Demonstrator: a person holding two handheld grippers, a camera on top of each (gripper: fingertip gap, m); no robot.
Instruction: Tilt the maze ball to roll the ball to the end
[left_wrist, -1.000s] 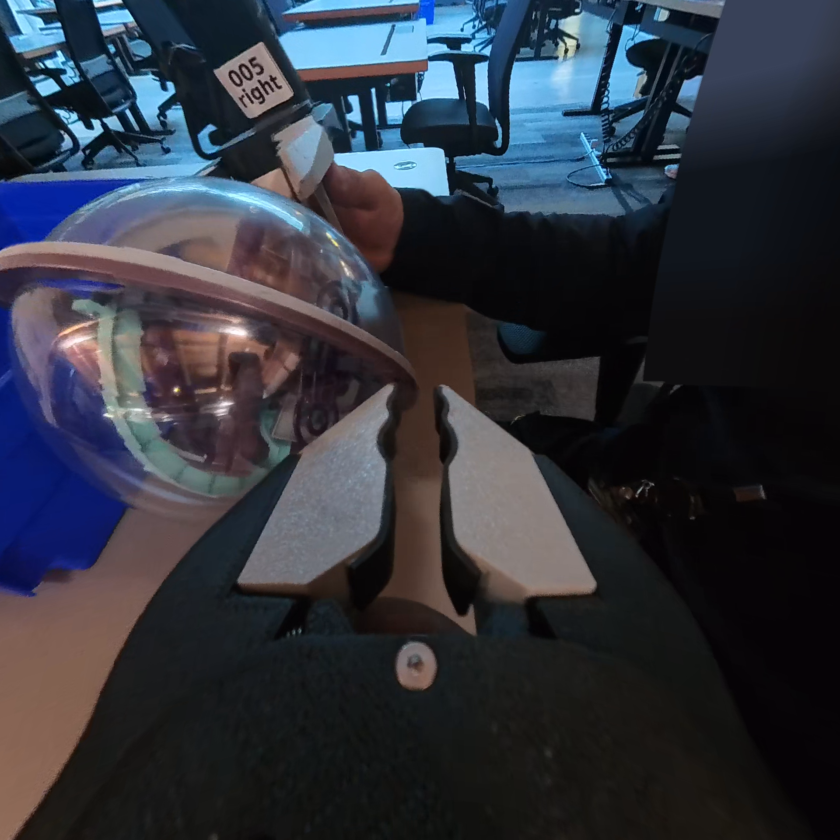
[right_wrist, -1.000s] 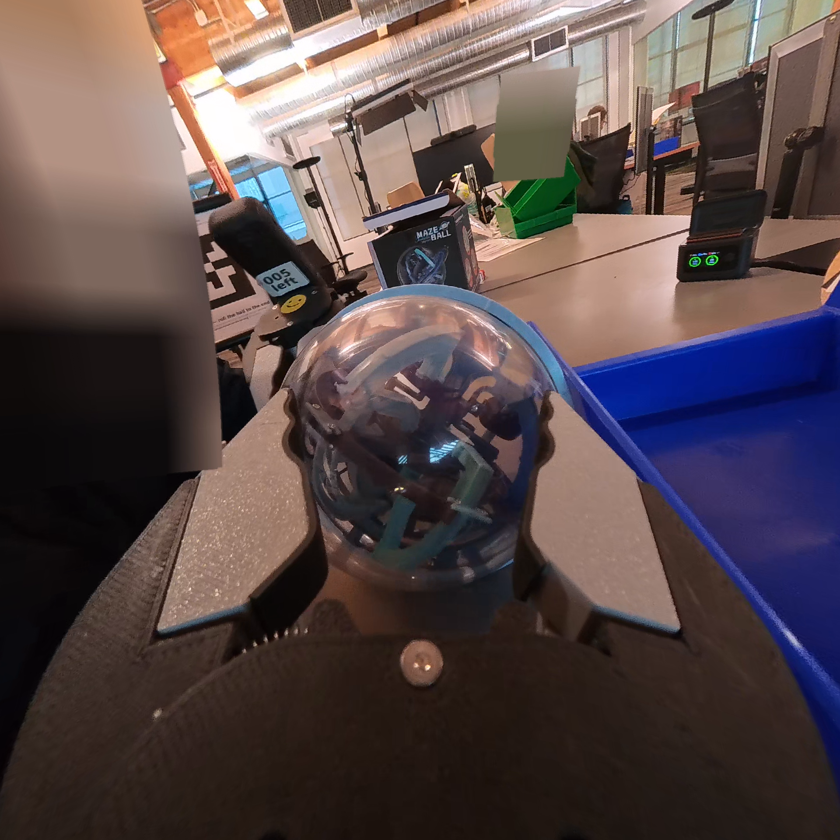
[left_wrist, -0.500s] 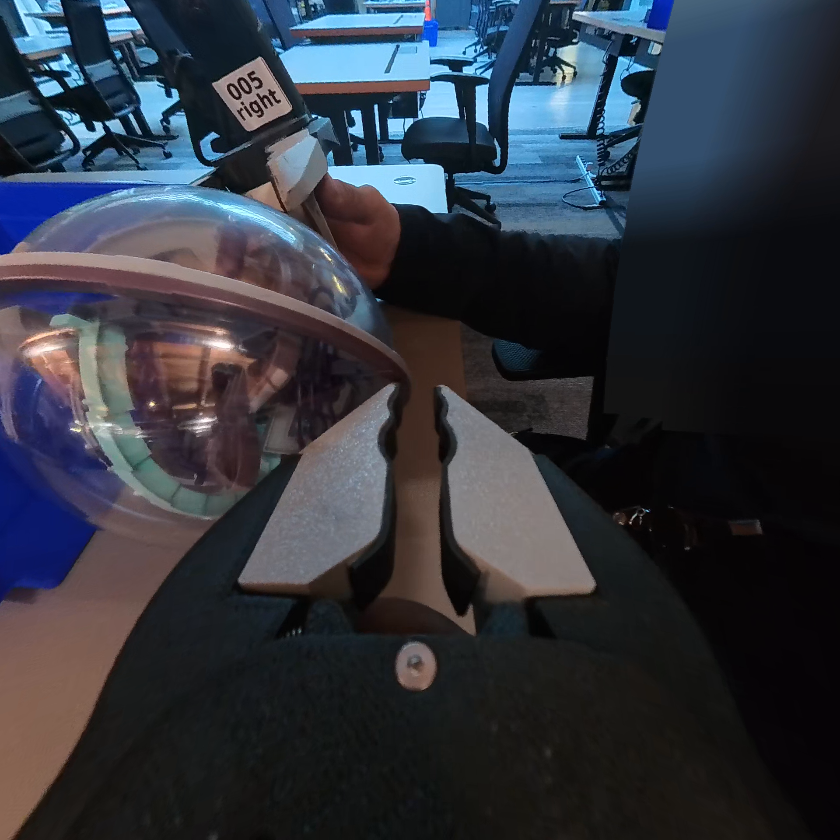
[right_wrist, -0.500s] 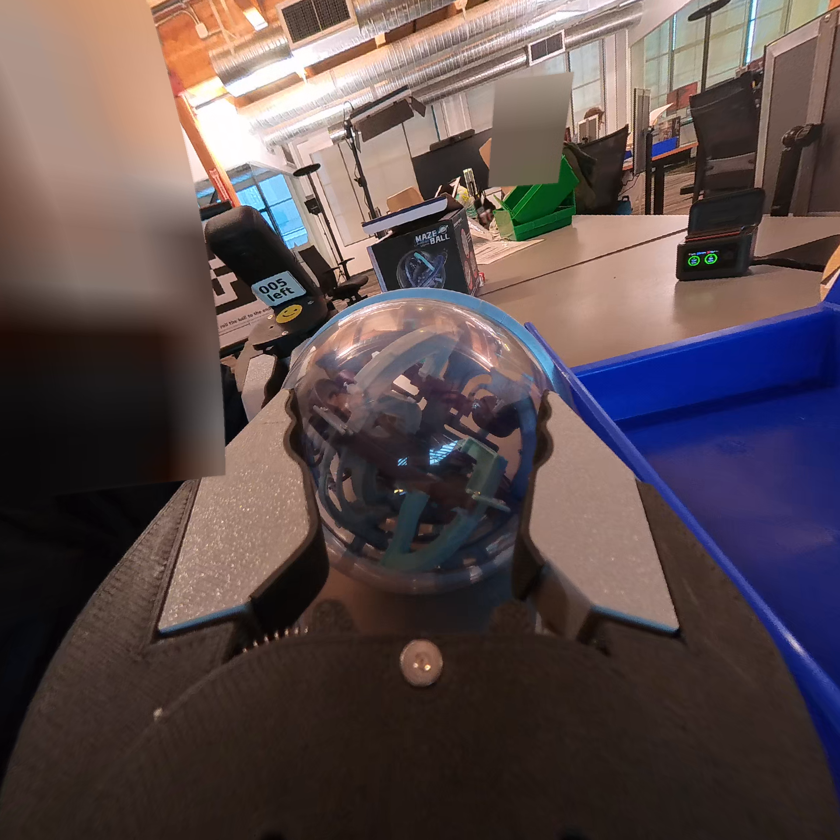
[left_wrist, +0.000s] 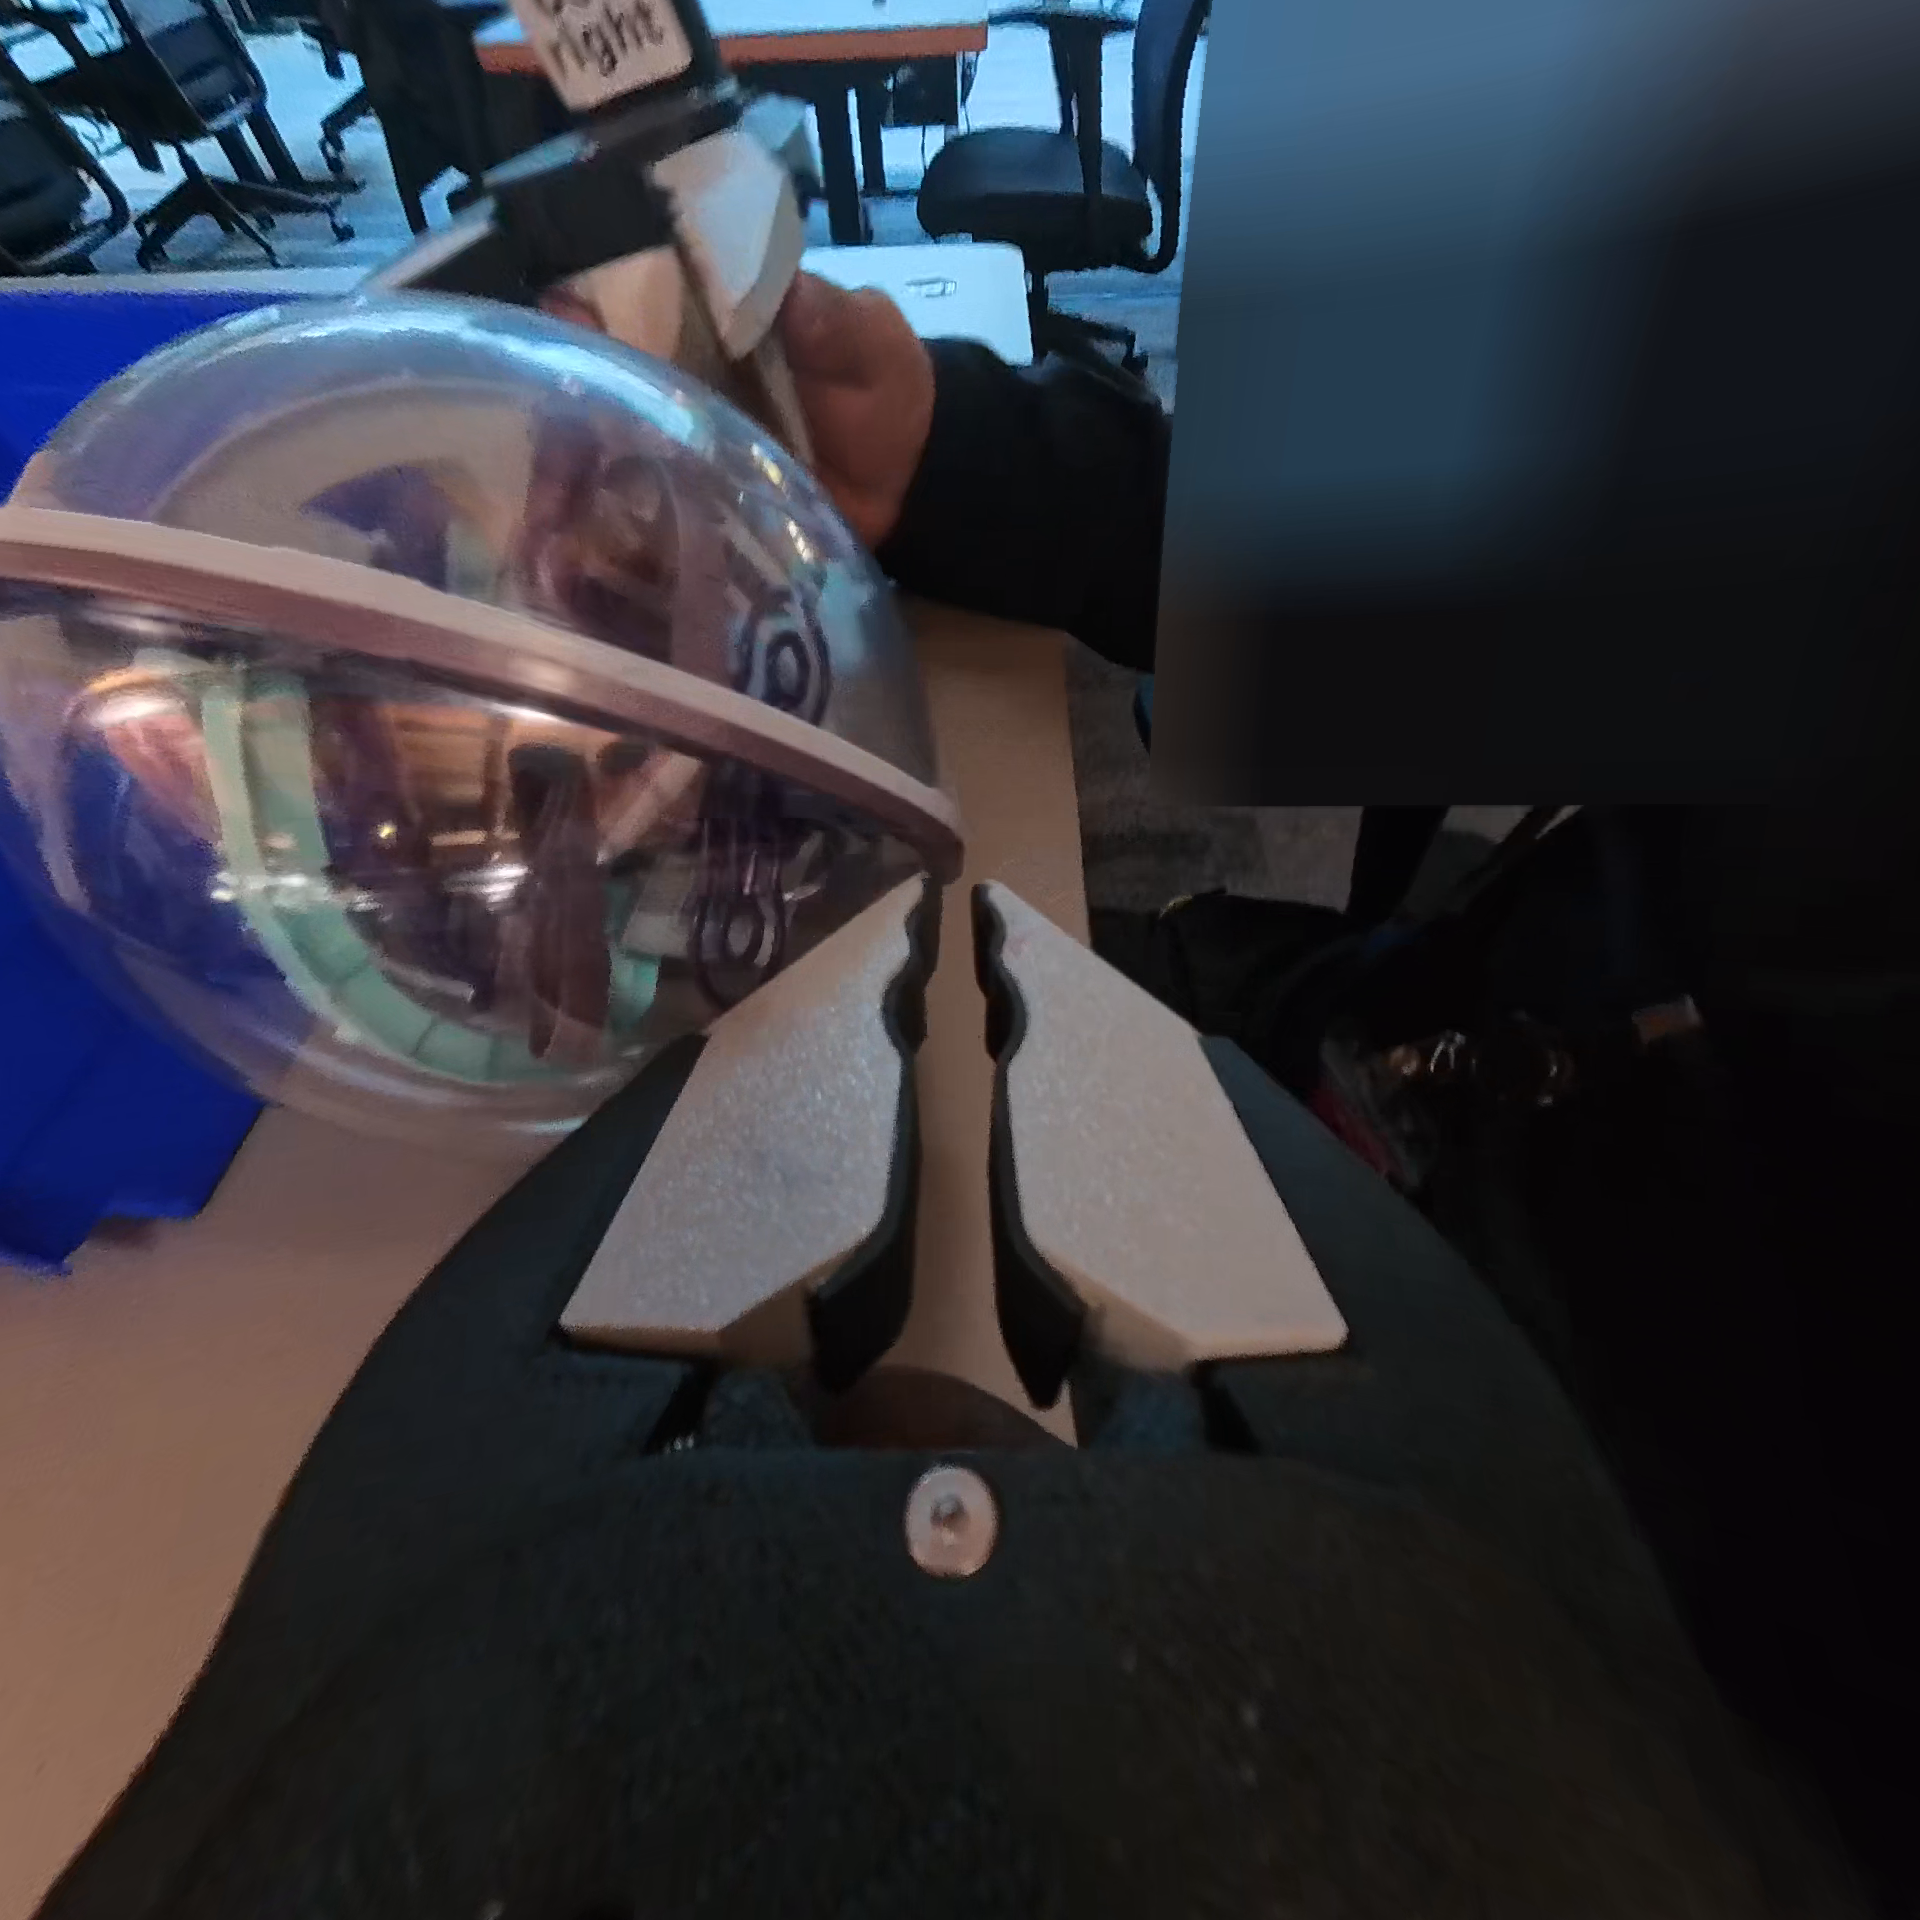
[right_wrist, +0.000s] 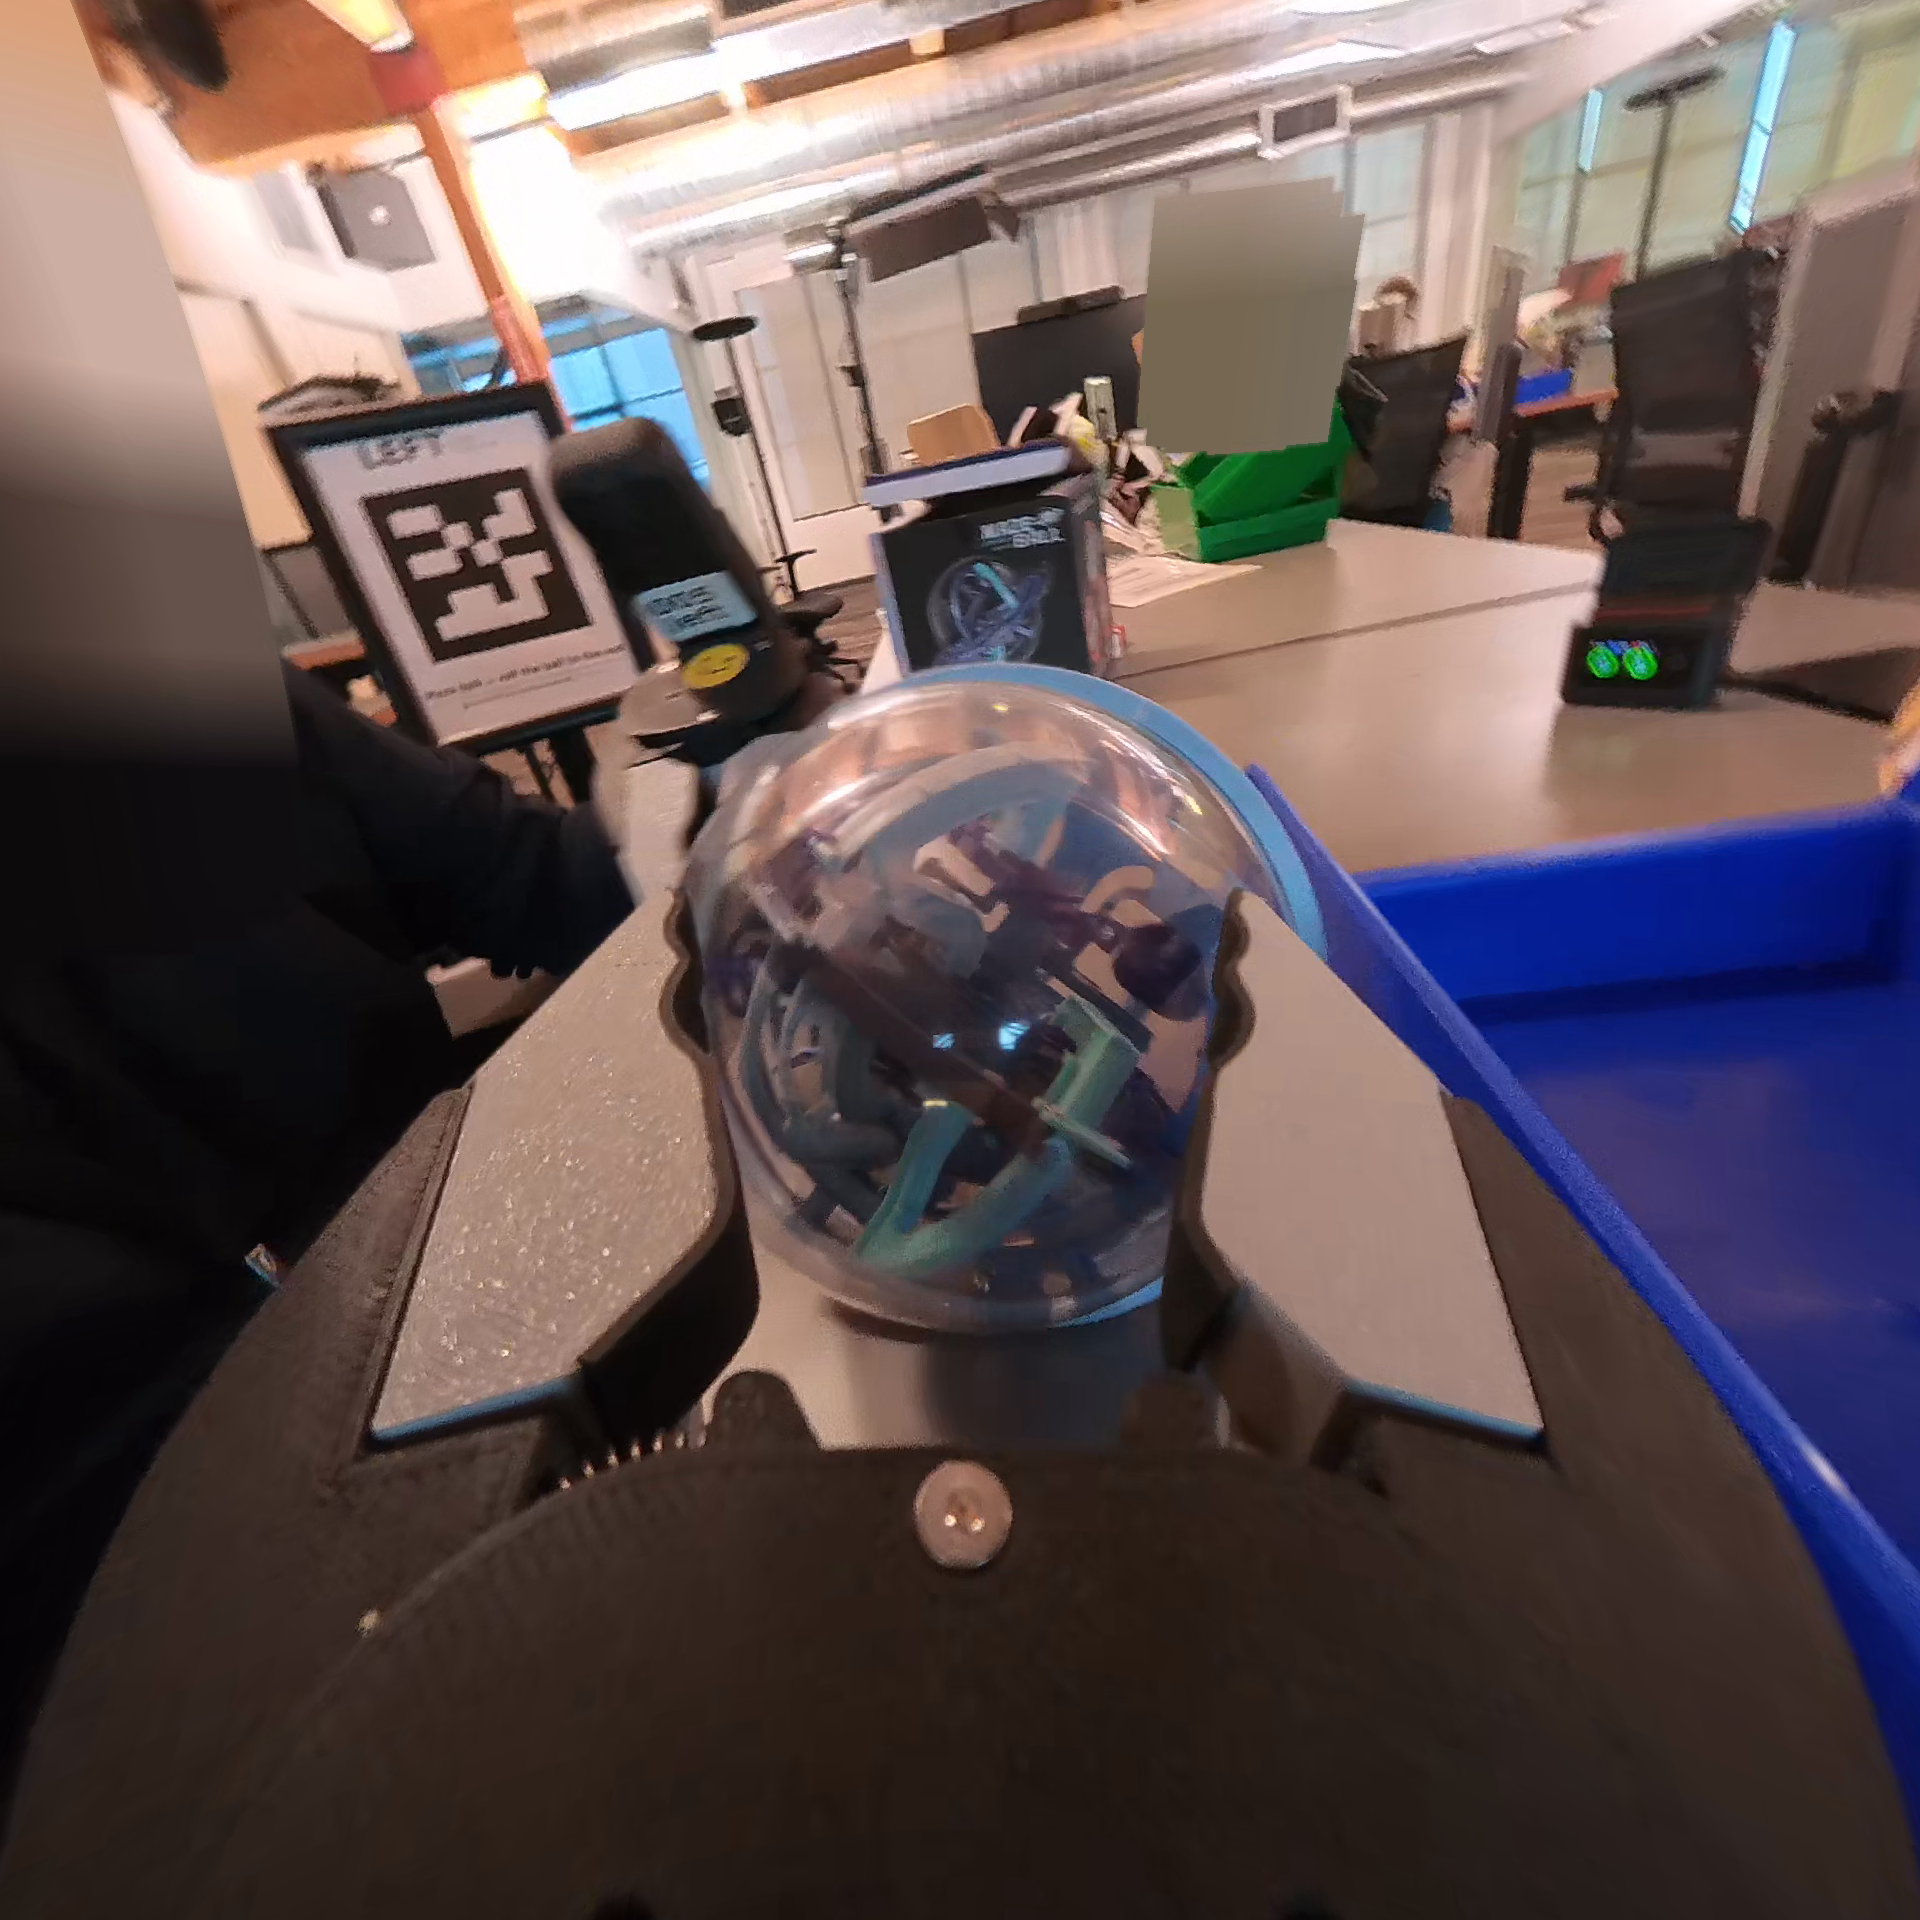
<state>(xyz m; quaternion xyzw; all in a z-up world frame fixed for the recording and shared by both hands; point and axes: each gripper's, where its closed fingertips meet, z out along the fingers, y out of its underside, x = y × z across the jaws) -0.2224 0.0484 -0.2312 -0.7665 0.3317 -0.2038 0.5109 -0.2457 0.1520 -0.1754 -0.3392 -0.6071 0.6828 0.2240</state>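
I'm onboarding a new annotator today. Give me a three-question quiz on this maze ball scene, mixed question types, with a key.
1. True or false: the right gripper clamps the maze ball between its two fingers.
2. Multiple choice: the left gripper is A) clamped on the ball's rim, B) holding nothing, with the rim just beside its fingertips, C) inside the blue bin.
3. Fill in: the band around the ball's seam looks ____ in the right wrist view.

Key: 1 true; 2 B; 3 light blue.
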